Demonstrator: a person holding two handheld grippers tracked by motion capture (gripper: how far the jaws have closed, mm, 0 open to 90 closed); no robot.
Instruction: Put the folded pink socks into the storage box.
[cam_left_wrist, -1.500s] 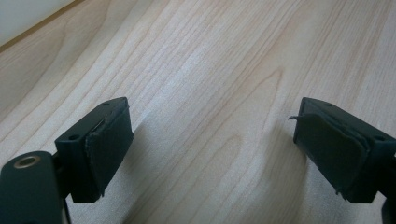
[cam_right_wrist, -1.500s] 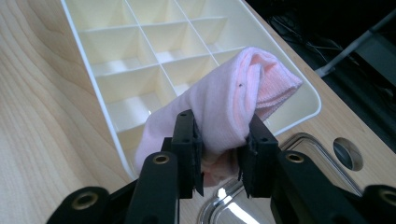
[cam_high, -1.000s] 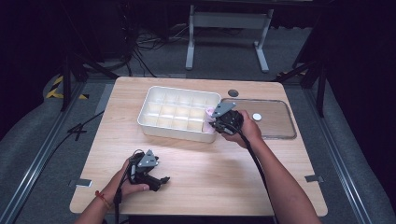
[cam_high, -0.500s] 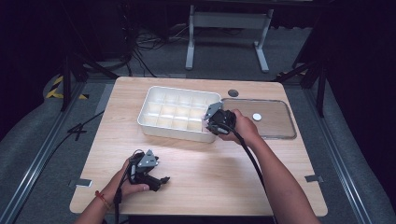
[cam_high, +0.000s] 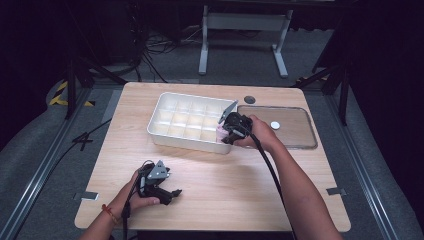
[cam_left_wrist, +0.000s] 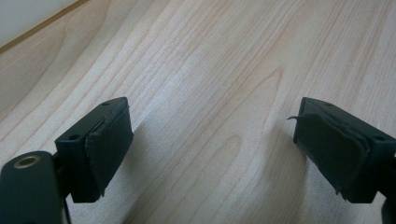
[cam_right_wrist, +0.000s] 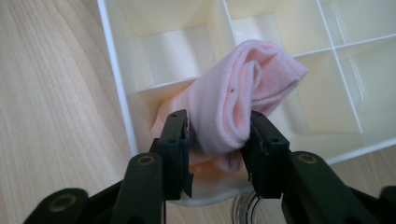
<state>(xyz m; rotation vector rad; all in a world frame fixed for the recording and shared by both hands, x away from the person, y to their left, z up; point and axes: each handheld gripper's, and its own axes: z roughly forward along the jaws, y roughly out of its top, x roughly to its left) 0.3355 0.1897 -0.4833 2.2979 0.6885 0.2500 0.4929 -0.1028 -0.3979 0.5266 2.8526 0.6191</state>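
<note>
A white compartment tray (cam_high: 186, 141) stands on the wooden table. A rolled pink sock (cam_right_wrist: 224, 107) leans in its near right corner compartment, one end sticking up over the dividers. My right gripper (cam_right_wrist: 217, 126) has the sock between its jaws. The jaws have just been opening, and the pads still touch the sock's sides. In the high view the right gripper (cam_high: 223, 134) sits at that corner of the tray with the sock (cam_high: 220, 131) pink at its tip. My left gripper (cam_high: 172, 195) rests low on the table near the front left, open, with bare wood between the jaws (cam_left_wrist: 212, 140).
A clear flat lid (cam_high: 295, 132) lies to the right of the tray, a small white disc (cam_high: 275, 124) on it. A dark round spot (cam_high: 249, 99) sits behind it. The tray rim (cam_right_wrist: 114, 70) is just left of my right jaws.
My right gripper has shifted a little left and down to the tray's near right corner with the sock. The left gripper has stayed put.
</note>
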